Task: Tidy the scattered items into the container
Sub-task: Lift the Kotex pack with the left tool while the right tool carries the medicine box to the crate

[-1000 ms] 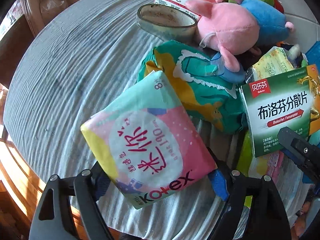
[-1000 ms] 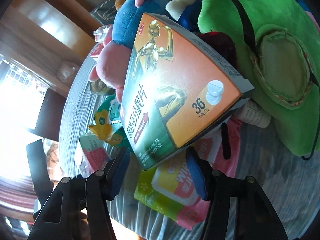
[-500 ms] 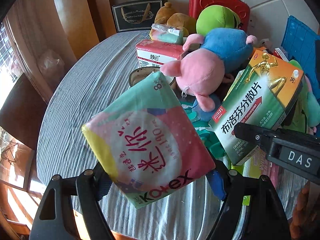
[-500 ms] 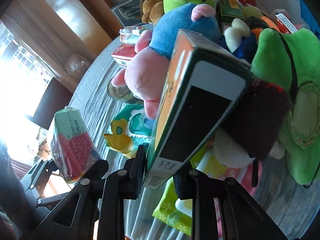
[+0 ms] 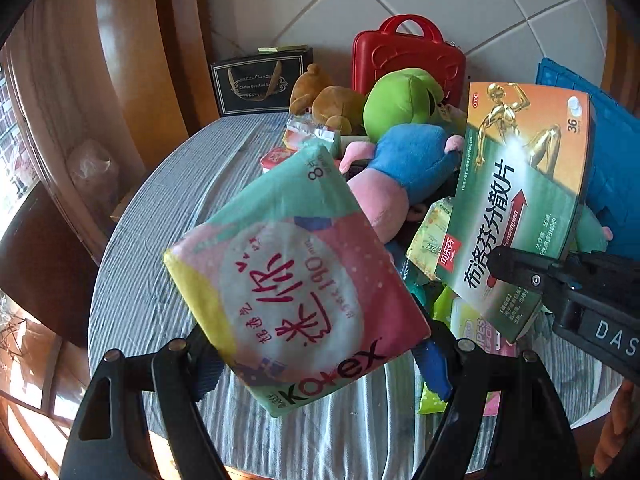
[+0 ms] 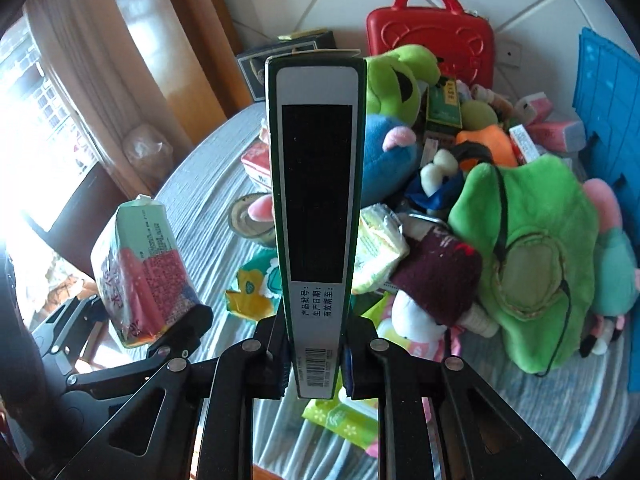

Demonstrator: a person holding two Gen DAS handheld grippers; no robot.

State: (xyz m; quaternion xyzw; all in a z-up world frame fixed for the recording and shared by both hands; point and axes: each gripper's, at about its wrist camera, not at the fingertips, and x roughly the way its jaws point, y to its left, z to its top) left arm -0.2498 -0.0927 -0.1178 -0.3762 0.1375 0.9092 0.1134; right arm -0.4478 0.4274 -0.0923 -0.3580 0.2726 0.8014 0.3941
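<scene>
Strong daylight comes in from the window [image 6: 36, 128] at the left of both views; in the right wrist view it burns out to plain white and washes the nearby curtain [image 6: 76, 60] pale. The striped tabletop [image 5: 160, 216] is brightly lit, with soft shadows under the toys. A hot glare spot sits on the glossy box [image 5: 516, 208] in the left wrist view, hiding part of its print. Both pictures are sharp in the middle, colours vivid. The fisheye bends the wall tiles [image 5: 440, 4] and door frame, and the corners fall to black.
</scene>
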